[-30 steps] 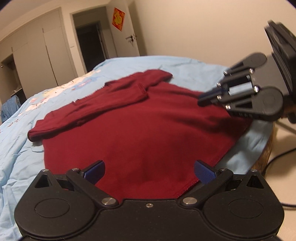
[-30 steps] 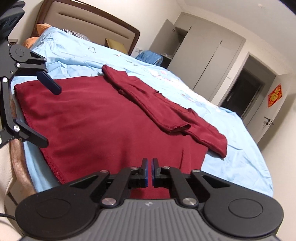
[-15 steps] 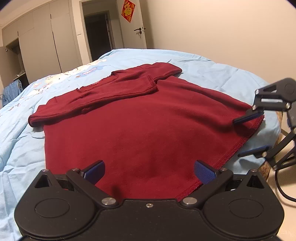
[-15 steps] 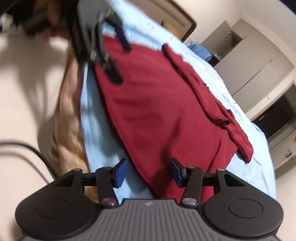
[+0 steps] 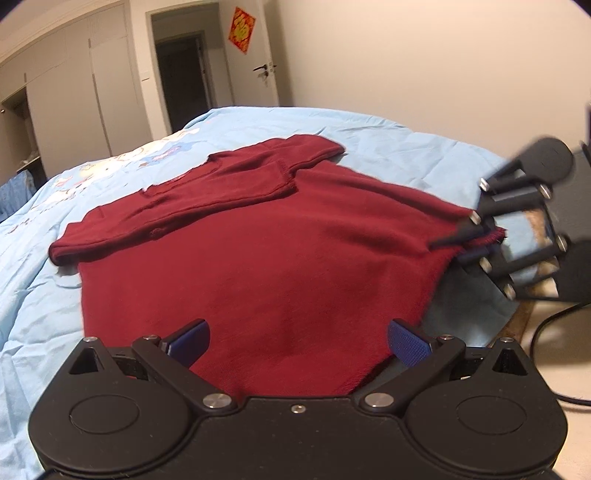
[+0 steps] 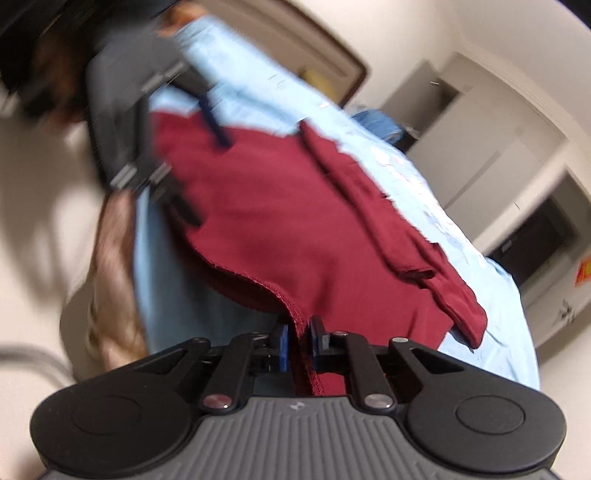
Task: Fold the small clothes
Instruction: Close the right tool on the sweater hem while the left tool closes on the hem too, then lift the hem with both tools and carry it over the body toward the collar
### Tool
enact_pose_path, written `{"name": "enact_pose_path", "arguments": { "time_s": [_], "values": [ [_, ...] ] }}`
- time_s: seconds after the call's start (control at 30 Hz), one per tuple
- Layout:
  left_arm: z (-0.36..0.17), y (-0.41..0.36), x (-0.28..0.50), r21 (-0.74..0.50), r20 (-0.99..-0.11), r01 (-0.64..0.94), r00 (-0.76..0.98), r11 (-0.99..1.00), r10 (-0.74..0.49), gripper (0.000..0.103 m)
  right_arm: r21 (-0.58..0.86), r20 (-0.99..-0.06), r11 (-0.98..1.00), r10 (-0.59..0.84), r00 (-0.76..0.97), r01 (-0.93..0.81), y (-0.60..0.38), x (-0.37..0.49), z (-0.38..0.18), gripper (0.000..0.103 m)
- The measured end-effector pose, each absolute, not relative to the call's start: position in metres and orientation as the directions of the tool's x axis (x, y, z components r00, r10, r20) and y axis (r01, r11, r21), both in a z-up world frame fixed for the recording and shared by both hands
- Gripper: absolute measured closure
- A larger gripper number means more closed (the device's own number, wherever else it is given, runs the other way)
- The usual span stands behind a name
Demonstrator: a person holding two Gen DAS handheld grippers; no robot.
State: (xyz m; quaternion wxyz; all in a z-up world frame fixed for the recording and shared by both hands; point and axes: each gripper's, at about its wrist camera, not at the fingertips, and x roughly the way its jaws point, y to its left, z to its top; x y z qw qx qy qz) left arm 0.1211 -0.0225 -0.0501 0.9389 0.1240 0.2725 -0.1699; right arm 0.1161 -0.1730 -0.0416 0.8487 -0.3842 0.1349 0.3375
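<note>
A dark red sweater (image 5: pixel 266 251) lies flat on the light blue bedsheet (image 5: pixel 388 147), its sleeves folded across the far part. My left gripper (image 5: pixel 297 338) is open, its blue pads (image 5: pixel 408 341) spread over the near hem without holding it. My right gripper (image 6: pixel 298 341) has its jaws closed on the hem corner of the sweater (image 6: pixel 280 236), with the stitched edge running between the pads. In the left wrist view the right gripper (image 5: pixel 467 242) pinches that corner at the right and lifts it slightly. The right wrist view is blurred by motion.
The bed edge (image 5: pixel 469 306) drops off to the right, with pale floor and a dark cable (image 5: pixel 546 332) beyond. A wardrobe (image 5: pixel 66 103), an open doorway (image 5: pixel 184 77) and a door with a red decoration (image 5: pixel 242 29) stand at the far side.
My right gripper opened, swung down to the hem corner at the bed edge and closed on it. The left gripper stayed open over the near hem.
</note>
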Motion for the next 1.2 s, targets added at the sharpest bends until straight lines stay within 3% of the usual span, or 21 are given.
{"name": "enact_pose_path", "arguments": {
  "time_s": [0.23,0.47,0.63,0.83,0.97,1.03,1.07,1.1,1.13,1.2],
  "values": [
    [-0.048,-0.037,0.117,0.190,-0.525,0.414,0.809,0.890,-0.264,0.001,-0.450,-0.423,0.606,0.502,0.755,-0.656,-0.175,0.160,-0.001,0.090],
    [-0.051,-0.033,0.128,0.380,-0.503,0.260,0.864,0.888,-0.038,0.001,-0.386,-0.425,0.654,0.499,0.755,-0.650,-0.173,0.209,0.009,0.090],
    [-0.050,-0.005,0.131,0.407,-0.483,0.174,0.874,0.897,0.050,0.001,-0.335,-0.441,0.672,0.508,0.740,-0.660,-0.176,0.232,0.007,0.090],
    [-0.040,0.030,0.126,0.343,-0.439,0.123,0.897,0.931,0.043,0.011,-0.315,-0.459,0.678,0.504,0.732,-0.664,-0.177,0.244,0.001,0.090],
    [-0.035,0.041,0.117,0.327,-0.403,0.146,0.915,0.934,-0.002,0.026,-0.297,-0.467,0.682,0.507,0.724,-0.669,-0.177,0.249,-0.005,0.090],
    [-0.031,0.044,0.114,0.315,-0.387,0.165,0.922,0.935,-0.032,0.037,-0.292,-0.470,0.685,0.505,0.724,-0.668,-0.176,0.250,-0.007,0.090],
    [-0.030,0.044,0.114,0.304,-0.385,0.176,0.922,0.936,-0.048,0.051,-0.293,-0.470,0.686,0.504,0.725,-0.666,-0.176,0.251,-0.008,0.088],
    [-0.028,0.045,0.117,0.287,-0.389,0.189,0.919,0.939,-0.066,0.066,-0.296,-0.468,0.686,0.502,0.727,-0.665,-0.176,0.250,-0.008,0.084],
    [-0.026,0.045,0.120,0.264,-0.395,0.197,0.915,0.944,-0.080,0.071,-0.298,-0.464,0.689,0.500,0.731,-0.660,-0.177,0.248,-0.009,0.083],
    [-0.023,0.048,0.129,0.220,-0.400,0.188,0.912,0.957,-0.087,0.080,-0.296,-0.460,0.698,0.495,0.737,-0.653,-0.179,0.246,-0.009,0.067]
  ]
}}
